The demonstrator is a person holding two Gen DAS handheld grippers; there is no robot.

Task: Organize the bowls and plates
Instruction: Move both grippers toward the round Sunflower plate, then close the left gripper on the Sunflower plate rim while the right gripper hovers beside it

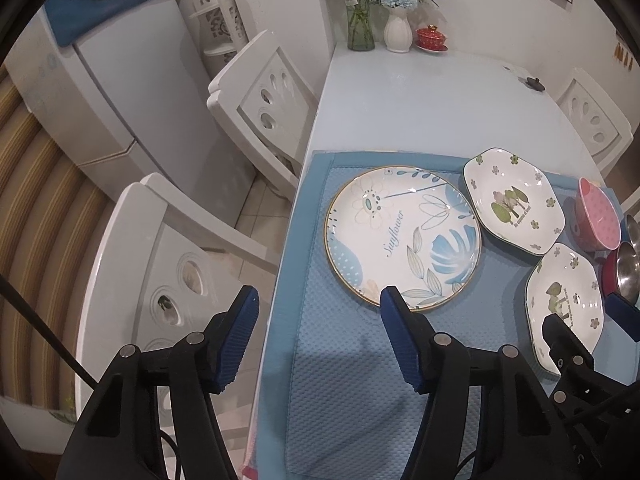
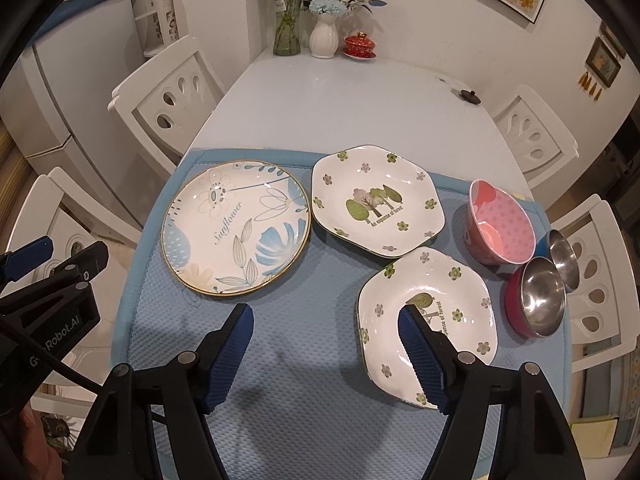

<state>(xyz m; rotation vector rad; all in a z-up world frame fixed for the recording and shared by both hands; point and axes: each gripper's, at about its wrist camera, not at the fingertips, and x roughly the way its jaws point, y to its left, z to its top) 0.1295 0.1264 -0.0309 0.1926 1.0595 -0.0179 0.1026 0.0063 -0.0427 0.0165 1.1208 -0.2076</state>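
- The left gripper (image 1: 316,300) hangs above the near left corner of the blue mat (image 2: 280,420), its jaws standing partly apart with nothing between them; one blue pad sits over the table edge, the other just in front of the round plate's near rim
- The right gripper (image 2: 326,316) hovers over the mat's near middle, jaws partly apart and empty; its right pad overlaps the nearer hexagonal plate in view, though whether it touches I cannot tell
- The round plate (image 2: 236,226), lettered "Sunflower", lies flat on the mat's left side
- Two hexagonal plates with tree prints lie to its right: the farther one (image 2: 378,200) just beside the round plate, the nearer one (image 2: 436,308) in front of it
- A pink bowl (image 2: 502,228) stands right of the plates
- Two steel-lined bowls, one red (image 2: 536,298) and one blue (image 2: 562,258), sit at the mat's right edge, close together
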